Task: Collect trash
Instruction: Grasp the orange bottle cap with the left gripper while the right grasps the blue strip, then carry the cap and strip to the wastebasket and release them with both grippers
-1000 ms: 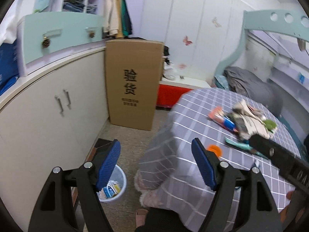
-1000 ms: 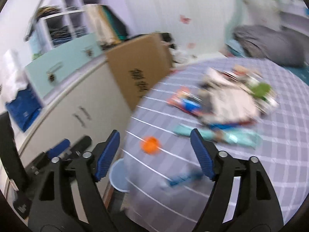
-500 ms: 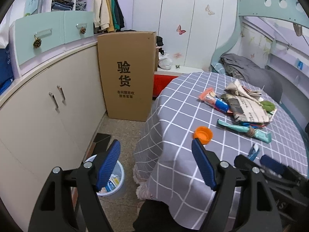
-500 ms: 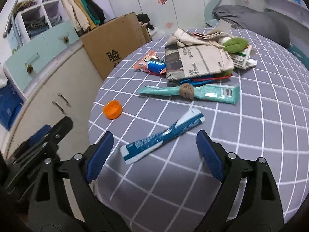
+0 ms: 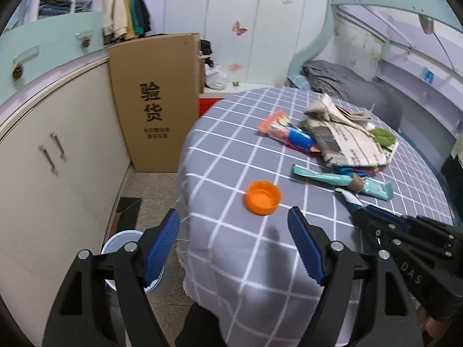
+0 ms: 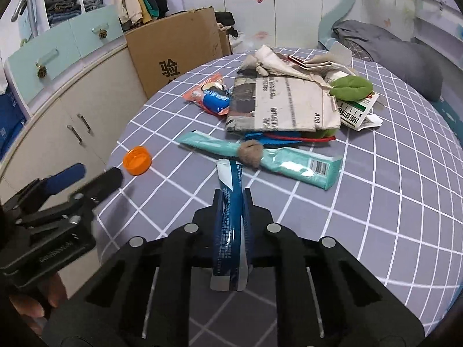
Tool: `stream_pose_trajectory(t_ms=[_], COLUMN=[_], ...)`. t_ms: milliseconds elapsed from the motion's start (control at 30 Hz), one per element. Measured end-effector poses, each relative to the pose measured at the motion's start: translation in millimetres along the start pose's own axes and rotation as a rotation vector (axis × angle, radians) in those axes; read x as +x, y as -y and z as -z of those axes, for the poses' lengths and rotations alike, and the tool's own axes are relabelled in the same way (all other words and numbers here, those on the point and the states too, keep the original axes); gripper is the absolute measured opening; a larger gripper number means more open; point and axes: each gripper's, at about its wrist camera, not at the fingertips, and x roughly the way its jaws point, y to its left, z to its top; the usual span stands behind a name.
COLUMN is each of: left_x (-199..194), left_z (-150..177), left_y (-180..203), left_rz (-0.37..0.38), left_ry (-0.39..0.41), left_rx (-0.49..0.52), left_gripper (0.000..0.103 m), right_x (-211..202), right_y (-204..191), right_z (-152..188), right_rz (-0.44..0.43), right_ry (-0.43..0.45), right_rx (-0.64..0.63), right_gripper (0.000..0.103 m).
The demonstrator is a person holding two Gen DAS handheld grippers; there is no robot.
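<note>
Right gripper [image 6: 231, 202]: clenched on the blue wrapper [image 6: 230, 231], low centre of the right view, its far end poking past the fingers over the table [image 6: 390, 217].
Left gripper [image 5: 233, 245]: released, holding nothing, orange cap [image 5: 262, 197] just beyond its pads.
Bin [image 5: 115, 240]: lower left, on the floor beside the table.
Risk: the slick wrapper, pinched along its length, may slide out on the way to the bin.
Risk: closing carelessly on the cap could flick it off the nearby edge.
</note>
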Motion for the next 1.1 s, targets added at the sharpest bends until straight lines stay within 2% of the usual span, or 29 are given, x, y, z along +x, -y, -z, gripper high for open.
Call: stream_pose_trajectory(t_ms=[167, 333, 367, 400, 433, 533, 700, 900, 1100], left_x=[17.9, 31.8, 33.0, 32.7, 32.7, 29.8, 19.0, 1.5, -14.0], left_z=[-7.9, -14.4, -15.3, -15.8, -16.6, -17.7, -14.5, -9.7, -0.2], left_y=[13.8, 24.1, 25.7, 25.7, 25.3, 18.0, 2.8, -22.4, -72.3], left_rz=[0.014, 0.002, -0.017, -0.023, -0.015, 0.025, 0.042, 0.029, -0.021], left_ry=[-0.032, -0.052, -0.046, -0.041, -0.04, -0.028, 0.013, 0.053, 0.077], left_rx=[0.048, 0.093, 0.106, 0.111, 0.109, 0.062, 0.009, -0.049, -0.132], left_gripper=[0.075, 0.059, 0.049, 0.031, 0.029, 0.029, 0.029, 0.029, 0.029], right_x=[-2.3, -4.0, -4.1, -5.4, -6.3, -9.7, -7.7, -4.6, 3.9], right_y=[4.7, 4.9, 3.7, 2.9, 2.0, -3.2, -16.9, -49.2, -98.4], right_z=[-2.7, -6.9, -7.8, -8.3, -8.9, -10.5, -14.3, -20.8, -32.6], right_rz=[-0.043, -0.075, -0.079, -0.084, -0.087, -0.105, -0.134, -0.204, -0.287], right_ry=[0.008, 0.016, 0.017, 0.021, 0.024, 0.033, 0.035, 0.031, 0.025], right_rx=[0.013, 0.025, 0.025, 0.023, 0.023, 0.017, -0.001, -0.047, -0.109], right_gripper=[0.014, 0.014, 0.014, 0.014, 0.014, 0.014, 0.013, 0.013, 0.013])
